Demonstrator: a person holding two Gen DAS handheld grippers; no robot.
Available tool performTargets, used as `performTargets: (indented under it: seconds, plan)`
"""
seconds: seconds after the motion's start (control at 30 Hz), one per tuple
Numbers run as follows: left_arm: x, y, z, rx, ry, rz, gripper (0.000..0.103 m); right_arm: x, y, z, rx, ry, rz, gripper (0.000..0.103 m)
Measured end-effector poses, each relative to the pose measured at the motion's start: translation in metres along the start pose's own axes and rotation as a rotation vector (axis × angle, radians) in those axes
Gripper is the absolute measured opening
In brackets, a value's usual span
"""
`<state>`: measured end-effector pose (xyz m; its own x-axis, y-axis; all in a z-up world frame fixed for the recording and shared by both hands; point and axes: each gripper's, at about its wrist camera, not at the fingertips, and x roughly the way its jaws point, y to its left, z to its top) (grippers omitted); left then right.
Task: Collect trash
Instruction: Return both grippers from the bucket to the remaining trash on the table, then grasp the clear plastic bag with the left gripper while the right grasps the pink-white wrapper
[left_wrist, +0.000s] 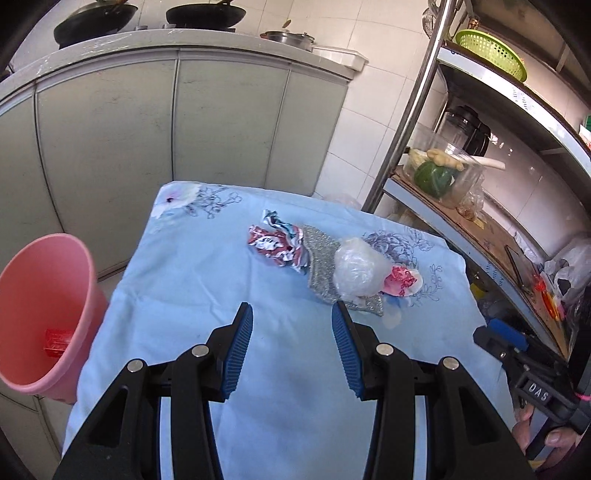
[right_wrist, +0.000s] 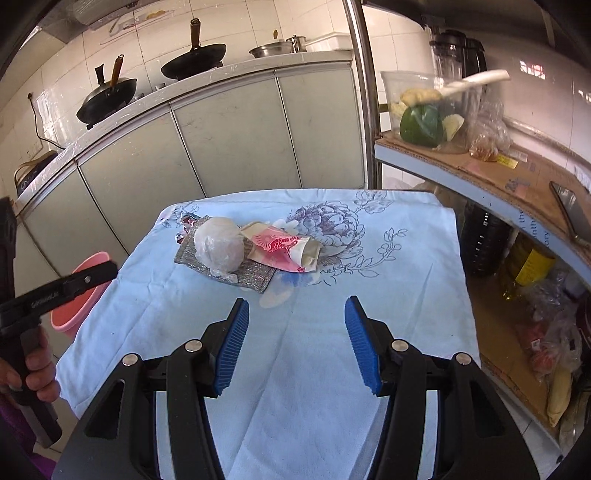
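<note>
Left wrist view: left gripper (left_wrist: 291, 314) over the near part of the table, blue pads apart, nothing between them. Just beyond its right fingertip lies the trash pile: a silver scrubbing pad (left_wrist: 325, 269) flat on the cloth, a crumpled clear plastic bag (left_wrist: 356, 271) resting on it, a red-and-white paper cup (left_wrist: 402, 282) on its side to the right, a crumpled red-and-white wrapper (left_wrist: 277, 245) touching the pad's far left edge. All sit on a light blue flowered cloth (left_wrist: 184, 280) covering the table. Pink bin (left_wrist: 44, 317) off the table's left edge, a red item inside at the bottom. Right gripper (left_wrist: 496, 338) enters from the right edge, a hand (left_wrist: 543, 439) on its handle.

Right wrist view: right gripper (right_wrist: 295, 315) over the near cloth, pads apart, empty. Pile lies beyond and slightly left; cup mouth faces right. Left gripper's black arm shows at far left, with the bin behind it. Gray cabinets (right_wrist: 229, 140) at the far side with woks (right_wrist: 194, 61) on the counter; shelf rack (right_wrist: 480, 166) to the right holding vegetables in a clear tub
</note>
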<state>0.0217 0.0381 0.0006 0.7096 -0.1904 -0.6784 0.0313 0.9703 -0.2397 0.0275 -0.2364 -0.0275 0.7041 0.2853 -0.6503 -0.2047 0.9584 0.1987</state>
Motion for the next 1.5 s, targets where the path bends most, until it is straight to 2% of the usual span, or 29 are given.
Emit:
performTargets:
  seconds: [0.07,0.17,0.37,0.53,0.63,0.7,0.8,0.9,1.23,1.33,1.5]
  plan:
    - [0.006,-0.01,0.005,0.004,-0.007,-0.039,0.044,0.002,-0.004,-0.002,0.002,0.006,-0.006,0.055]
    - [0.018,-0.032,0.012,0.063,0.003,-0.085,0.044,0.01,-0.013,-0.003,0.028,0.024,-0.001,0.055]
    - [0.057,-0.06,0.023,0.152,0.021,-0.06,0.044,0.019,-0.014,0.004,0.028,0.03,0.022,0.055]
    - [0.091,-0.059,0.025,0.154,0.078,-0.047,0.044,0.028,-0.007,0.012,-0.01,0.028,0.023,0.055]
    - [0.102,-0.054,0.023,0.132,0.09,-0.068,0.044,0.036,-0.005,0.016,-0.03,0.036,0.019,0.055]
    - [0.102,-0.053,0.02,0.137,0.081,-0.08,0.042,0.043,-0.004,0.019,-0.04,0.042,0.019,0.055]
    - [0.1,-0.054,0.017,0.168,0.059,-0.097,0.022,0.053,-0.004,0.025,-0.052,0.047,0.018,0.055]
    - [0.092,-0.052,0.017,0.168,0.049,-0.116,0.015,0.065,-0.004,0.032,-0.057,0.057,0.02,0.055]
    - [0.042,-0.032,0.011,0.135,-0.003,-0.14,0.014,0.097,0.007,0.052,-0.125,0.07,0.069,0.055]
    - [0.031,-0.021,0.008,0.106,0.002,-0.145,0.014,0.105,0.009,0.059,-0.17,0.068,0.069,0.069]
    - [0.018,-0.013,0.002,0.077,0.008,-0.156,0.014,0.124,0.006,0.066,-0.186,0.132,0.177,0.069]
